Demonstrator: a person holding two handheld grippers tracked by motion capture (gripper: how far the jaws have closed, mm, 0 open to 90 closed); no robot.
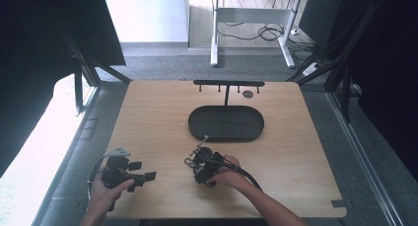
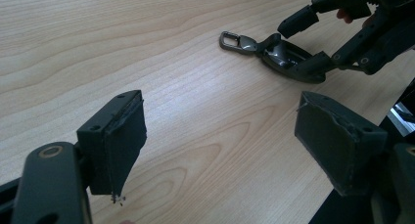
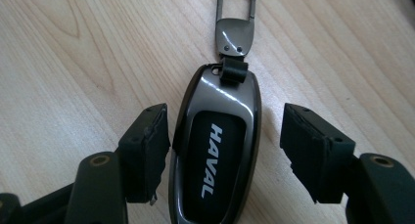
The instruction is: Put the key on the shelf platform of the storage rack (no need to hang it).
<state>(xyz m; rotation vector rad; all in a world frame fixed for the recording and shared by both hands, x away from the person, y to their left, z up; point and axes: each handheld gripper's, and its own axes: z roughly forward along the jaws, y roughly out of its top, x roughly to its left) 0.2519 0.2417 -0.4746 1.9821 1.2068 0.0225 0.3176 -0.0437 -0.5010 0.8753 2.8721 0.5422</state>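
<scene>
Right claw (image 3: 222, 150) is spread around the key fob (image 3: 215, 155), which lies flat on the desk (image 1: 157, 117) near the front edge, about mid-width, jaws either side and not yet clamped, so I'd call the pick barely started: grab, lift and placing all remain. Left claw (image 2: 220, 141) is released and holds nothing, hovering near the front-left corner. Desk is light wood with a dark oval tray (image 1: 226, 123) and hook rack (image 1: 228, 83) toward the back edge; grey floor and cables beyond.

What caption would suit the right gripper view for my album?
Open tool straddling a Haval key fob lying on the wooden table.
</scene>
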